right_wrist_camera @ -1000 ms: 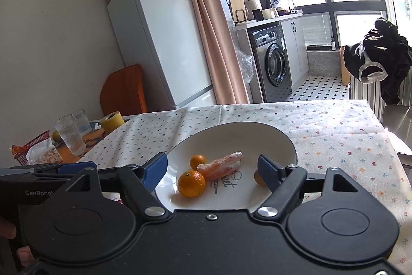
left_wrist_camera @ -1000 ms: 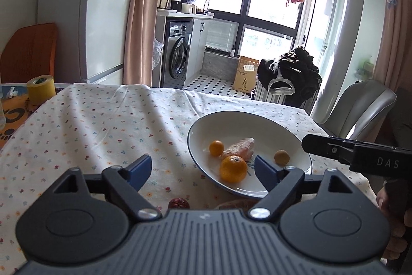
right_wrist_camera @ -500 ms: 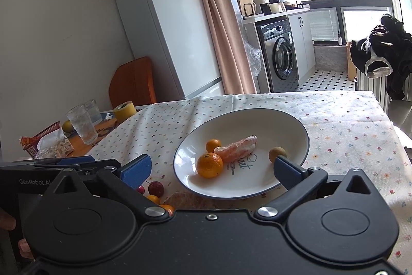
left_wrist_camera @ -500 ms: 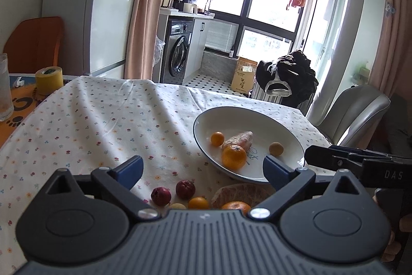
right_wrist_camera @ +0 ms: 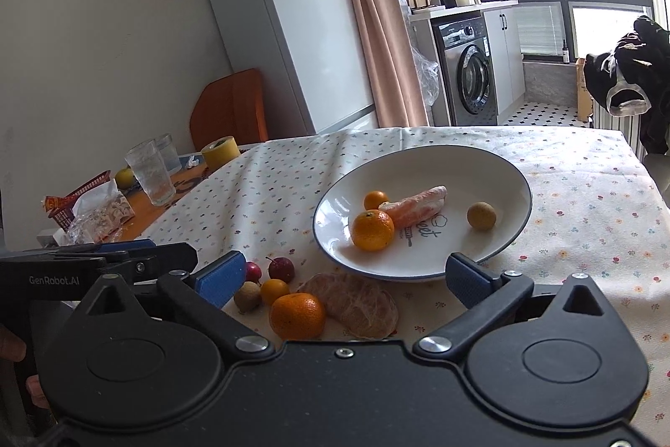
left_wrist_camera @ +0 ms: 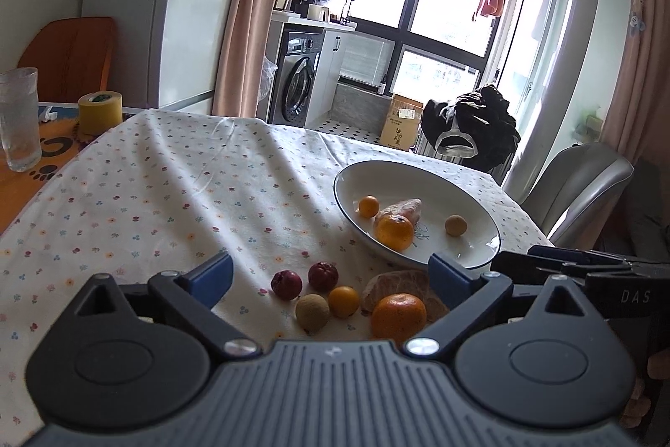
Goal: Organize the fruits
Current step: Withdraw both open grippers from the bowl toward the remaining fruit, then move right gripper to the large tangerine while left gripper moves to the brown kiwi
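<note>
A white plate (left_wrist_camera: 473, 195) (right_wrist_camera: 502, 170) on the flowered tablecloth holds an orange (left_wrist_camera: 394, 231) (right_wrist_camera: 372, 230), a small kumquat (left_wrist_camera: 369, 206) (right_wrist_camera: 375, 200), a peeled pinkish segment (left_wrist_camera: 404, 207) (right_wrist_camera: 418, 207) and a brownish longan (left_wrist_camera: 455, 226) (right_wrist_camera: 481, 215). In front of the plate lie loose fruits: an orange (left_wrist_camera: 398, 314) (right_wrist_camera: 297, 315), a peeled citrus piece (left_wrist_camera: 402, 283) (right_wrist_camera: 356, 304), two small red fruits (left_wrist_camera: 286, 284) (right_wrist_camera: 281, 269), a kumquat (left_wrist_camera: 343, 301) (right_wrist_camera: 274, 291) and a longan (left_wrist_camera: 312, 312) (right_wrist_camera: 247, 295). My left gripper (left_wrist_camera: 331, 275) and right gripper (right_wrist_camera: 343, 273) both hover open above these loose fruits, holding nothing.
At the table's left sit a yellow tape roll (left_wrist_camera: 100, 112) (right_wrist_camera: 220, 151), drinking glasses (left_wrist_camera: 19, 118) (right_wrist_camera: 150, 172) and a snack bag with a red basket (right_wrist_camera: 90, 208). A grey chair (left_wrist_camera: 578, 187) stands right of the table. Fridge, curtain and washing machine lie beyond.
Both grippers have pulled back and risen from the plate, so the loose fruits in front of it have come into view. Both stay open.
</note>
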Demonstrator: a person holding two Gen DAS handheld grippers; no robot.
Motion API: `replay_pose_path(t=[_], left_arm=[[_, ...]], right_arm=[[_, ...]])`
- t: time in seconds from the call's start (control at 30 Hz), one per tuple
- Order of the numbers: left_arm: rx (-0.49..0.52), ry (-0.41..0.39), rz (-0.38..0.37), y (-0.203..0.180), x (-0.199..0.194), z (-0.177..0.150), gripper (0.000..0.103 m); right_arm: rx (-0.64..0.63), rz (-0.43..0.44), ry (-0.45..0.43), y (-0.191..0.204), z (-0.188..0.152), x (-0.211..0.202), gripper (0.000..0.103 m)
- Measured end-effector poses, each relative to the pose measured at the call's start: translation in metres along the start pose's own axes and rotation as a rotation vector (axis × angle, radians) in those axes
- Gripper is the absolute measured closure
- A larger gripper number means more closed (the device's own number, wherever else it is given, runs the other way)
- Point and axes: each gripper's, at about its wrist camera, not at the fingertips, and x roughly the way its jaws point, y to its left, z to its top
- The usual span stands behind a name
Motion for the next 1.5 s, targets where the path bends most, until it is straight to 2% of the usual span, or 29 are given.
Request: replay_pose_path(t=[0.53,0.93,1.1,1.23,1.33,1.4,1.47,1.5], left_arm=[[-0.055,0.011,0.029,0.039,-0.006,-0.014,0.005],[-0.084,0.032,0.006,0.056,0.001,-0.028,0.007],[-0.068,0.036,-0.002,0.055,0.004,-0.031,0.013],[-0.065,0.043,-0.002,0.054,0.007,-0.034,0.016],[-0.061,0.051,-0.002,0.052,0.010,-0.035,0.021],[-0.056,0.052,-0.002,0.051,0.011,-0.036,0.022],[-0.056,0.049,-0.001,0.050,0.012,-0.036,0.024],[-0.057,0.049,-0.001,0.050,0.012,-0.035,0.025]], right_arm=[[-0.073,-0.039,0.040,0.035,-0.011,0.017,0.004],[-0.098,-0.043,0.097,0.048,-0.020,0.039,0.014],[-0.105,-0.034,0.120,0.052,-0.023,0.048,0.023],[-0.114,-0.026,0.137,0.053,-0.028,0.054,0.027],[-0.114,-0.019,0.161,0.052,-0.032,0.061,0.039],[-0.104,-0.016,0.180,0.050,-0.035,0.065,0.053],[-0.115,-0.021,0.176,0.050,-0.035,0.066,0.061],[-0.113,-0.017,0.176,0.050,-0.035,0.065,0.062]])
